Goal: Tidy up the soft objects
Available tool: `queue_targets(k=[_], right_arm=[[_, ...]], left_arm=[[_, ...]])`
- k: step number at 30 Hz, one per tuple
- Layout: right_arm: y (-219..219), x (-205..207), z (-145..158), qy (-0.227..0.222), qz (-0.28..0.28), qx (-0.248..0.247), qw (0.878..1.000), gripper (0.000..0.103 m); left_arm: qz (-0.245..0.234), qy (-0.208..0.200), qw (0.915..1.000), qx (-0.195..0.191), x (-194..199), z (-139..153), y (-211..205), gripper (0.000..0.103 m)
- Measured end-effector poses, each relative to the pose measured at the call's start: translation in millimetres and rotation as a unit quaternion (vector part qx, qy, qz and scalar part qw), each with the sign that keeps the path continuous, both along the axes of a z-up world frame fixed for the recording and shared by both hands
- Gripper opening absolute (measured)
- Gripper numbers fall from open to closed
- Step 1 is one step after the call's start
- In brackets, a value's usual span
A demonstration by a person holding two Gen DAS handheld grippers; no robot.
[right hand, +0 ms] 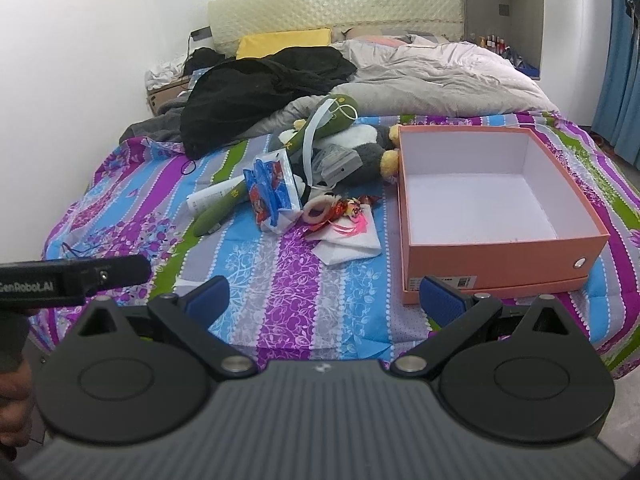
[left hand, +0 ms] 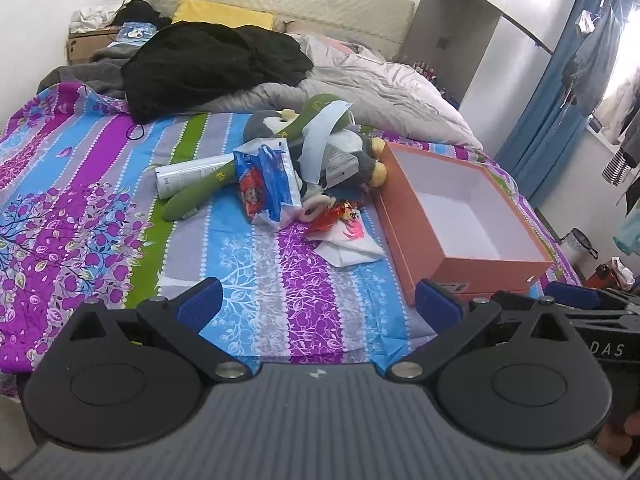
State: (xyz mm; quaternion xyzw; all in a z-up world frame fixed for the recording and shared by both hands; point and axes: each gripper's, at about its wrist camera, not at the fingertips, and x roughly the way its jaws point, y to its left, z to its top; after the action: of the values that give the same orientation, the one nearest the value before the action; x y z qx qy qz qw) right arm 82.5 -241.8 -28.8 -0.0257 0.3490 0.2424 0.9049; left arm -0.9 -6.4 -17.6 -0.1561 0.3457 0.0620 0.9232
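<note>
A heap of soft things lies mid-bed: a grey and white plush penguin, a long green plush, a pale blue face mask, a blue and red printed bag and a white cloth with red trinkets. An empty orange box with a white inside sits to the right of the heap. My left gripper and right gripper both hover open over the near bedsheet, well short of the heap, holding nothing.
The striped purple, blue and green sheet covers the bed. Black clothing, a grey quilt and a yellow pillow fill the far half. A white cylinder lies by the green plush. Blue curtains hang at right.
</note>
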Motion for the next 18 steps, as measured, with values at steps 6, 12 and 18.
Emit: queue_targets(k=[6, 12, 18], right_arm=[[-1.7, 0.8, -0.7, -0.002, -0.010, 0.002, 1.000, 0.103], [-6.0, 3.5, -2.4, 0.004, -0.026, 0.012, 1.000, 0.103], [2.0, 1.5, -6.5, -0.002, -0.016, -0.004, 1.000, 0.103]], left_arm=[[-0.001, 0.000, 1.0000, 0.003, -0.7, 0.3, -0.3, 0.103], [0.002, 0.002, 1.0000, 0.001, -1.5, 1.5, 0.9, 0.103], [0.004, 0.015, 0.9998, 0.012, 1.3, -0.9, 0.3, 0.103]])
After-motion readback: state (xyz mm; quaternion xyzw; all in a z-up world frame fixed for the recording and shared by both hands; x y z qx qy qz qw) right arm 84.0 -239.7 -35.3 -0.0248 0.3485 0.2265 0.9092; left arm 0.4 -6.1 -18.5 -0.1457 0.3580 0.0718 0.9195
